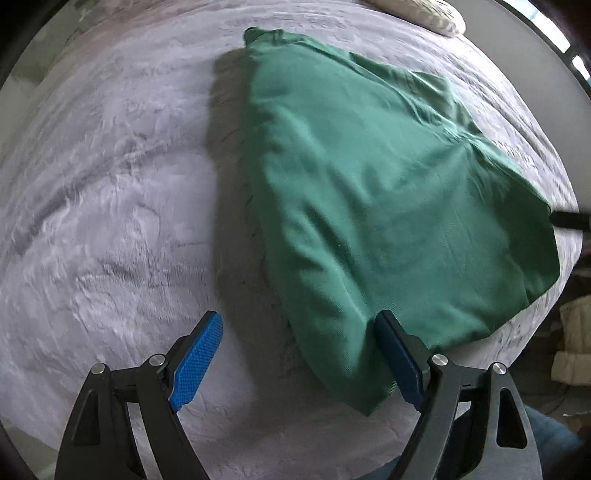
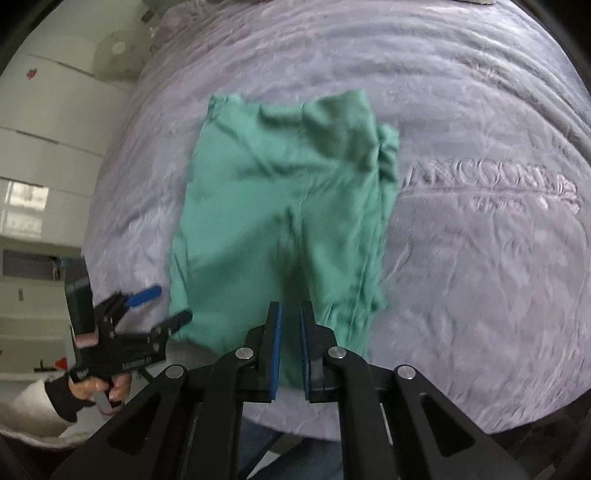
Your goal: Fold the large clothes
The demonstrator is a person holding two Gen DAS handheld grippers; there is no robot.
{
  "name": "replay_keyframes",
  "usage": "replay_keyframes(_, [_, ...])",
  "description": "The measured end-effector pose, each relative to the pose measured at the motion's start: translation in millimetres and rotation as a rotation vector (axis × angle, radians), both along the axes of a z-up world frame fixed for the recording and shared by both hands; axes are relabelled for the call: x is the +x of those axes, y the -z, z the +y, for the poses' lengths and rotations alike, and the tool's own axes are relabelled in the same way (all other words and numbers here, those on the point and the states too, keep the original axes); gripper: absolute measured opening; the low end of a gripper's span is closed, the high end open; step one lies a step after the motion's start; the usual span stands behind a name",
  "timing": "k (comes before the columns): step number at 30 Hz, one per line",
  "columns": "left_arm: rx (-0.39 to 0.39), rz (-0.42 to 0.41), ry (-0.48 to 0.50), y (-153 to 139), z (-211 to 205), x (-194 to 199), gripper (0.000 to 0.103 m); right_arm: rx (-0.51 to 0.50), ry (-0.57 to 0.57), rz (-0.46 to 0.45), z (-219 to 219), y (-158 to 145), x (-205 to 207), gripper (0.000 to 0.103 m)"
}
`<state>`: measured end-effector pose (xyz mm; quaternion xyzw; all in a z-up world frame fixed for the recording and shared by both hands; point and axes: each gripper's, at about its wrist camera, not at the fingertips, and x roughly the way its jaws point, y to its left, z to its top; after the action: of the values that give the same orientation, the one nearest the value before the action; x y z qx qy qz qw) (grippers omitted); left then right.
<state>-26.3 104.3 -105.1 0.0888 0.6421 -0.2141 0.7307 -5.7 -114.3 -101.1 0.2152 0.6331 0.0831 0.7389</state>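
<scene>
A green garment (image 1: 369, 192) lies folded into a rough rectangle on a lilac plush blanket (image 1: 110, 192); the right wrist view shows the same garment (image 2: 280, 206) lengthwise. My left gripper (image 1: 298, 317) hangs open over the garment's near left edge, one blue pad (image 1: 199, 358) above the blanket and the other above the cloth, with nothing pressed between them. From the right wrist view the left gripper (image 2: 174, 302) stands at the garment's near left corner. My right gripper (image 2: 291, 306) hovers above the garment's near end, its jaws almost together, and no cloth rises into the slit.
The blanket (image 2: 480, 277) bears raised lettering (image 2: 480, 181) to the right of the garment. A pillow (image 1: 424, 14) lies at the far end. A hand in a white sleeve (image 2: 92, 387) holds the left gripper. A fan (image 2: 118, 55) and white cabinets stand left of the bed.
</scene>
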Motion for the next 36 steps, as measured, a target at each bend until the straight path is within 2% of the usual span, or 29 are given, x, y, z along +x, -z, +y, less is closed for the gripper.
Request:
replay_keyframes(5, [-0.005,-0.004,-0.032,-2,6,-5,0.086,-0.116,-0.035,0.092,6,20,-21,0.009])
replay_keyframes(9, [-0.016,0.011,-0.051,-2,12,-5,0.086,-0.072,0.042,0.172,-9,52,-31,0.007])
replay_keyframes(13, [-0.02,0.023,-0.068,-1,16,-7,0.086,-0.069,0.064,0.175,-12,68,-32,0.002])
replay_keyframes(19, [-0.007,0.032,-0.07,0,15,-7,0.086,-0.041,0.103,0.18,-15,82,-31,0.002])
replay_keyframes(31, [-0.009,0.045,-0.088,-1,15,-5,0.086,-0.106,0.097,0.215,-8,64,-32,0.002])
replay_keyframes(33, [0.0,0.036,-0.089,-7,19,-5,0.086,-0.115,0.106,0.213,-7,56,-32,0.007])
replay_keyframes(35, [0.006,0.018,-0.092,-14,23,-4,0.086,-0.113,0.115,0.158,-6,38,-30,0.008])
replay_keyframes(36, [0.005,0.006,-0.096,-18,25,-3,0.086,-0.101,0.118,0.119,-7,28,-29,0.012])
